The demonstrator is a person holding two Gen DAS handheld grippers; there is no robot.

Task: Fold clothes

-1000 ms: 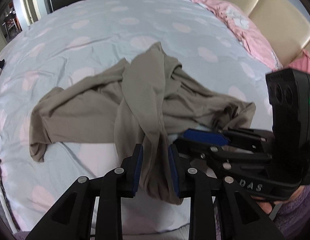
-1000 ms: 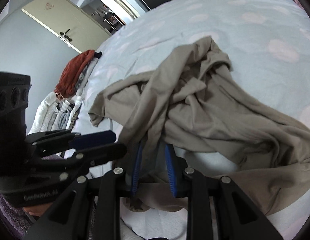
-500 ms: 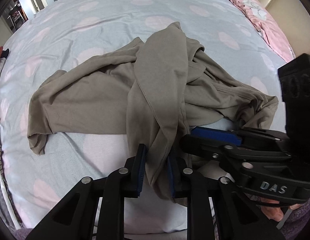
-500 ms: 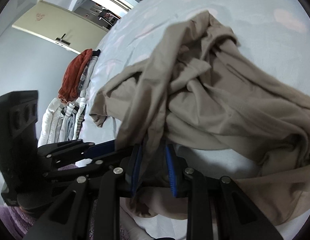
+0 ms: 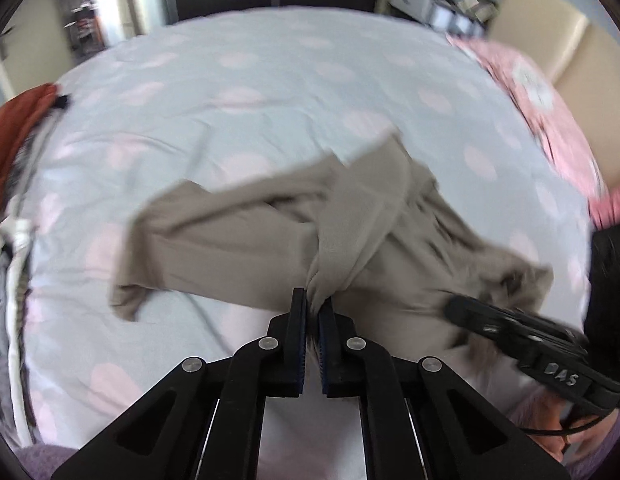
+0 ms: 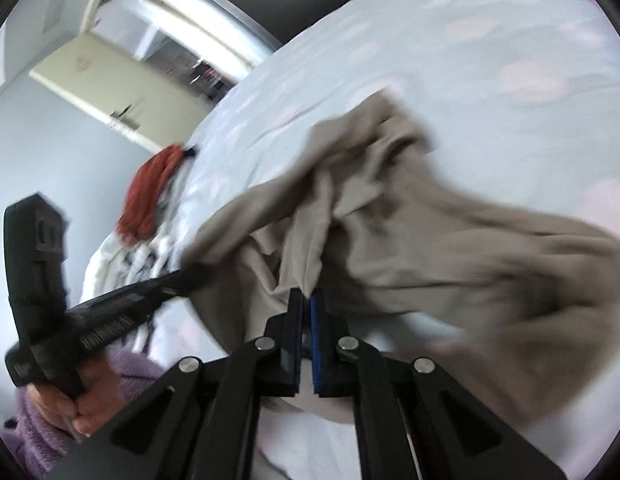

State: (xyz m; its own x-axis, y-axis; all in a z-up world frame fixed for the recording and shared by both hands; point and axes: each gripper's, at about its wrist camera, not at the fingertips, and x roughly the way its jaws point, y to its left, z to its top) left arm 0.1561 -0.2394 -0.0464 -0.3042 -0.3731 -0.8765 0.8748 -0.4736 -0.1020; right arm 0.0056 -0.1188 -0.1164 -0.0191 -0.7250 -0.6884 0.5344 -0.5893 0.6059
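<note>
The left gripper [image 5: 313, 304] is closed on a gathered bunch of the taupe garment [image 5: 237, 240], the cloth being pinched between the blue pads [image 5: 299, 320]; its jaws have just been closing, with fabric between them. The right gripper [image 6: 305, 300] is likewise clamped on a fold of the same garment [image 6: 450, 248], its jaws also having just been closing on cloth. In the left wrist view the right gripper [image 5: 510, 328] is seen at the lower right, close beside the garment's near edge. The garment is spread in a crumpled, twisted heap on the dotted bedsheet [image 5: 237, 80], its near edge drawn up toward both grippers. The task is judged to be at an early stage: the garment has been seized at two points but is not yet flattened, and no fold is visible. Straightening and all folding are judged to remain. One garment is being handled; two grippers are counted. A pile of other clothes [image 6: 149, 200], topped by a red item, lies at the bed's edge; its count cannot be told. One pink pillow [image 5: 542, 96] is visible.
</note>
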